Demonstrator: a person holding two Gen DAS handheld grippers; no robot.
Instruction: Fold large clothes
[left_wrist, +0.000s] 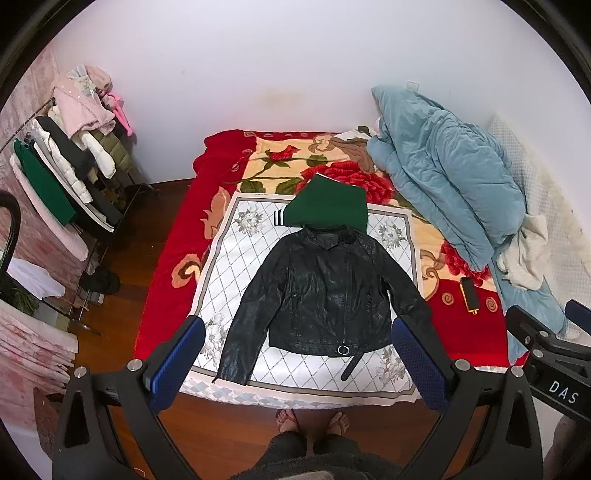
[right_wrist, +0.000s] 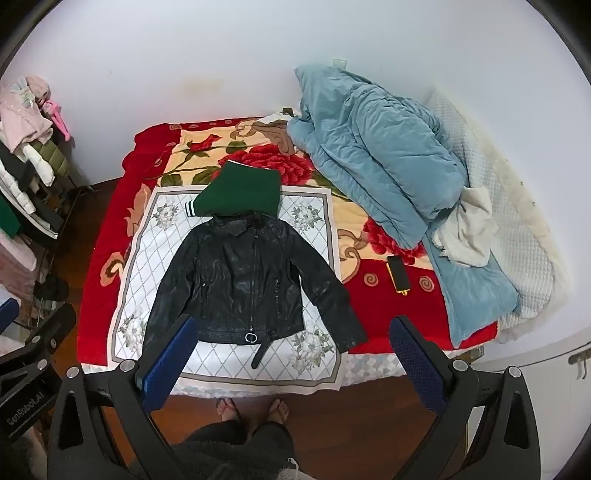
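1. Bedding covers most of both views: a bed with a red floral blanket stands against a plain white wall, and a white diamond-patterned cloth is spread over its near half.
2. Centred on that cloth lies a black leather jacket, front up, collar toward 12 o'clock, sleeves angled out toward 7 and 5 o'clock, its belt end trailing off the hem.
3. A folded green garment sits just beyond the collar, touching it.
4. At 2 o'clock a blue quilt is heaped along the bed's side, with a crumpled white towel against it at 3 o'clock.
5. A dark phone with an orange edge lies on the blanket between the jacket and the quilt.
6. At 9 o'clock a clothes rack loaded with coats stands on the wooden floor.
7. The left gripper hangs above the bed's near edge, its blue pads spread wide and holding nothing.
8. The right gripper is likewise spread wide and unloaded above the near edge.
9. Bare feet in sandals stand at 6 o'clock.
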